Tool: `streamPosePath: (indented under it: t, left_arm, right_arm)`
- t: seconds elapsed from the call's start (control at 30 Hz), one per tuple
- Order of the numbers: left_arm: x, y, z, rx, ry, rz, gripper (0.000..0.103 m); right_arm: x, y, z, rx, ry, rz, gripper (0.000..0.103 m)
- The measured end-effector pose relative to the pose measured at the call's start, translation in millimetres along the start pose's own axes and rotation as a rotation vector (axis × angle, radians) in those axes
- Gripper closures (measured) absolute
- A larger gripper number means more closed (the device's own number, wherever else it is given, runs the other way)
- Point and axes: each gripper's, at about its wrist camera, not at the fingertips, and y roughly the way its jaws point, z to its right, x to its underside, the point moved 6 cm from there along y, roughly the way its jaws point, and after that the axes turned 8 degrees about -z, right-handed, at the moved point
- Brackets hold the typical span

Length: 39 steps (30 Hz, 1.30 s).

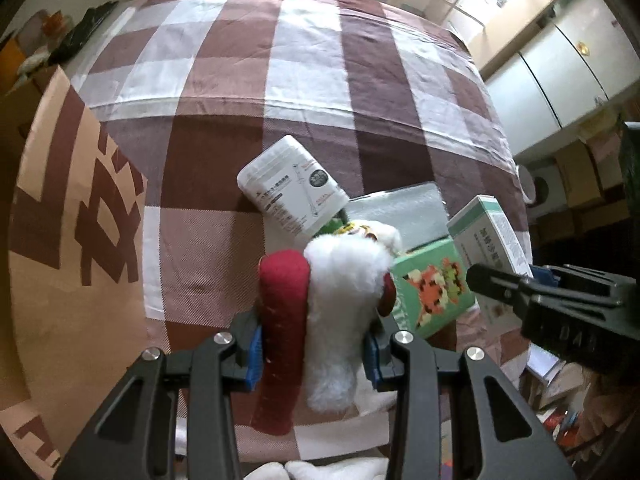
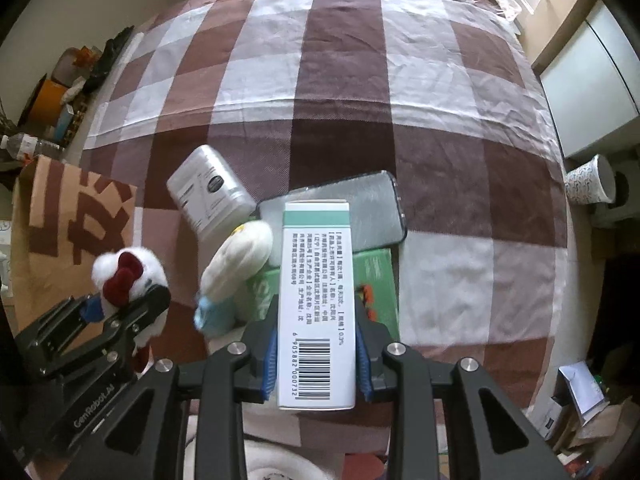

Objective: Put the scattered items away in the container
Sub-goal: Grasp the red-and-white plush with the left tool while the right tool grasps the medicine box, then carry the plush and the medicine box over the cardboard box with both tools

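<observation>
Plush toy clamped in left gripper; medicine box clamped lengthwise in right gripper. Brown bag left of plush, nearer left gripper.

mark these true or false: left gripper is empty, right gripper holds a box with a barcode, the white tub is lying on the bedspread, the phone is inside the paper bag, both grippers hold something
1. The left gripper is empty. False: it is shut on a white plush toy with a red bow.
2. The right gripper holds a box with a barcode. True.
3. The white tub is lying on the checked bedspread. True.
4. The phone is inside the paper bag. False: it lies on the bedspread, to the right of the bag and apart from it.
5. Both grippers hold something. True.
</observation>
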Motion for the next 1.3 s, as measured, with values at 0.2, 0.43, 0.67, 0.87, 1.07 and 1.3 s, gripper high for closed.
streamPosePath:
  t: [0.2,0.43,0.67,0.87,1.07,1.3]
  left_arm:
    - [8,-17,15,0.011,0.075,-0.017,0.064]
    - [25,-50,27,0.046,0.144,-0.007,0.064]
    - [40,-86,26,0.096,0.173,0.040,0.064]
    - [47,-109,3,0.105,0.134,0.071,0.064]
    - [48,-123,-41,0.076,0.070,0.095,0.064]
    - [46,-144,-92,0.055,-0.023,0.132,0.064]
  right_arm:
    - [24,-9,-12,0.002,0.001,0.002,0.072]
    - [49,-26,-20,0.003,0.011,0.024,0.072]
    - [64,-43,-32,0.012,-0.003,0.047,0.072]
    - [66,-51,-57,0.013,-0.057,0.057,0.072]
    - [59,-56,-95,0.017,-0.147,0.065,0.072]
    - [51,-63,-138,0.018,-0.235,0.075,0.072]
